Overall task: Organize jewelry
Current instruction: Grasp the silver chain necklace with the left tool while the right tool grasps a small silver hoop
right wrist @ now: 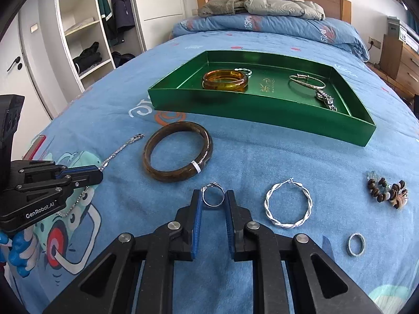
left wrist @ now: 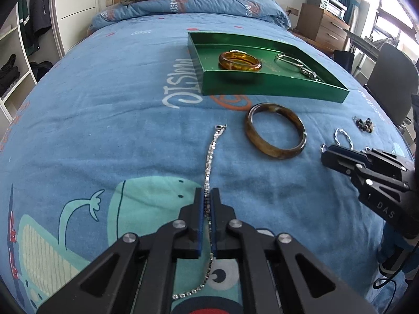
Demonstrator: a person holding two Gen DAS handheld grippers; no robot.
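Gripping the silver chain (left wrist: 209, 162) mid-length on the blue bedspread (left wrist: 104, 117), left gripper (left wrist: 207, 196) clamped tight. Right gripper (right wrist: 213, 198) pinches a silver ring (right wrist: 213, 196) against the bedspread, near the brown bangle (right wrist: 178, 155). Green tray (right wrist: 262, 115) beyond holds an amber bangle (right wrist: 225, 79).

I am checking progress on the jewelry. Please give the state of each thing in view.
left gripper: shut on chain bracelet
right gripper: shut on silver ring
green tray: holds amber bangle
brown bangle: flat on bedspread
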